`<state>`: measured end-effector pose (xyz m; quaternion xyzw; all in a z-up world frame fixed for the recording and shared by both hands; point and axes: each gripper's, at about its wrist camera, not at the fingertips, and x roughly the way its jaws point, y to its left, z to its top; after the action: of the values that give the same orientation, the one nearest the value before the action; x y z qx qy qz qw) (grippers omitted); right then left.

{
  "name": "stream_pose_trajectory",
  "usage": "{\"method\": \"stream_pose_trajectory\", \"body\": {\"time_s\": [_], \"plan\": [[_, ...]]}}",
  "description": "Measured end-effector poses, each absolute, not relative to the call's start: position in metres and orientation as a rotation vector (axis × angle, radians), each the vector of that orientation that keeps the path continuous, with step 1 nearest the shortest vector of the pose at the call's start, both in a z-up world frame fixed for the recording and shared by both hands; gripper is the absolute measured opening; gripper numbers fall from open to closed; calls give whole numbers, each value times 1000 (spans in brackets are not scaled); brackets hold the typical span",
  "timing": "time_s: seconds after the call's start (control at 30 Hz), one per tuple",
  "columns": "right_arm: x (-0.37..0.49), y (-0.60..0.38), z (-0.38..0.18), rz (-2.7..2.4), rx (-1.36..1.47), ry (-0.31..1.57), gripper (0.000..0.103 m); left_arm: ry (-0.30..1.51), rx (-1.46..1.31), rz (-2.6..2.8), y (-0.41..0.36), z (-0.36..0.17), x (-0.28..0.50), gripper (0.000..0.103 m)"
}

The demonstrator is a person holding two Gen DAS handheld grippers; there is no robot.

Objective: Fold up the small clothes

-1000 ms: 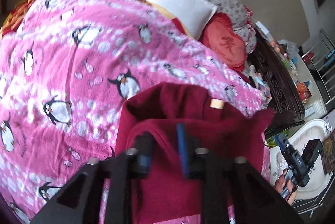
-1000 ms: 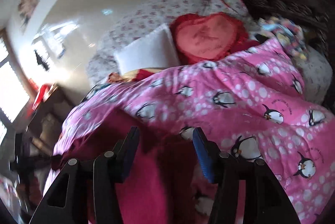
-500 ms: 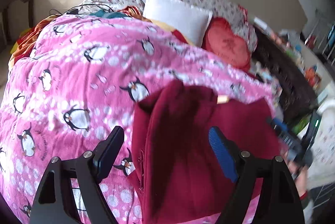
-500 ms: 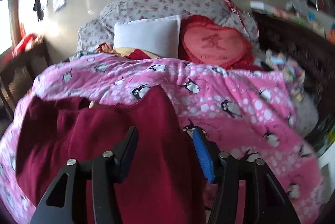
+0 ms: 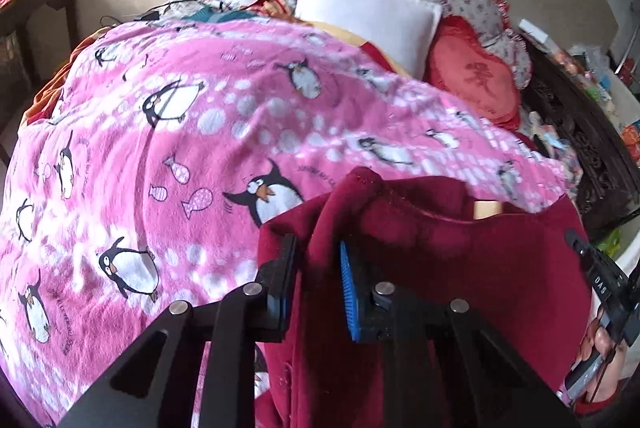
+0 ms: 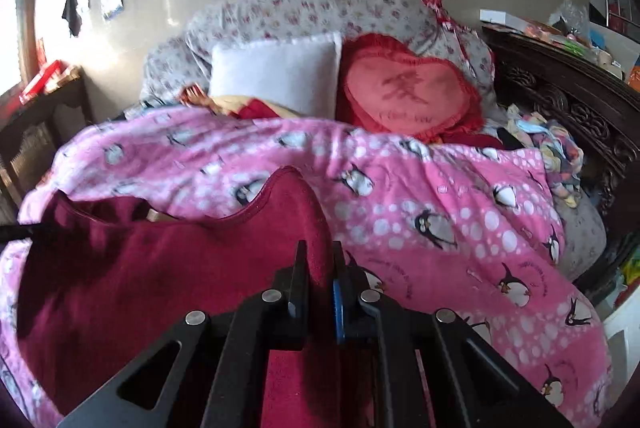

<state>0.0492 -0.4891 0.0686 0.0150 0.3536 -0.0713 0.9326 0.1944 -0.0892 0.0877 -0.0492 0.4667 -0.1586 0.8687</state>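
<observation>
A dark red garment (image 5: 460, 268) lies on the pink penguin blanket (image 5: 180, 147) at the near edge of the bed, neckline away from me. My left gripper (image 5: 316, 280) is shut on its left shoulder, with cloth bunched between the pads. In the right wrist view the same garment (image 6: 140, 268) spreads to the left, and my right gripper (image 6: 320, 280) is shut on its right shoulder. The right gripper also shows at the right edge of the left wrist view (image 5: 600, 292).
A white pillow (image 6: 276, 75) and a red heart cushion (image 6: 408, 91) lie at the head of the bed. A dark carved headboard (image 6: 568, 103) with clutter runs along the right. A dark side table (image 5: 36, 11) stands at the left. The blanket (image 6: 460, 211) extends right of the garment.
Both grippers were open around the garment half a second ago. Both have now closed on its shoulders, the left on the left shoulder and the right on the right.
</observation>
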Motion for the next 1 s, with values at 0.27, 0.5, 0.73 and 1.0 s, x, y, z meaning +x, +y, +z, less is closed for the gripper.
{"method": "stream_pose_trajectory", "body": {"time_s": [0.27,0.5,0.73,1.0], "plan": [[32,-479,80,-179,-42,717,18,922,-11,-323,-92,100,162,21],[-13,-463,107,-171,-75,661,26,829,0,-371,-88,126,113,58],[-31,-449,102,-140,-82,687,26,815,73,-387,-101,116,78,67],[-30,-446,84,-130,-77,732,26,875,75,-319,-94,79,94,68]]}}
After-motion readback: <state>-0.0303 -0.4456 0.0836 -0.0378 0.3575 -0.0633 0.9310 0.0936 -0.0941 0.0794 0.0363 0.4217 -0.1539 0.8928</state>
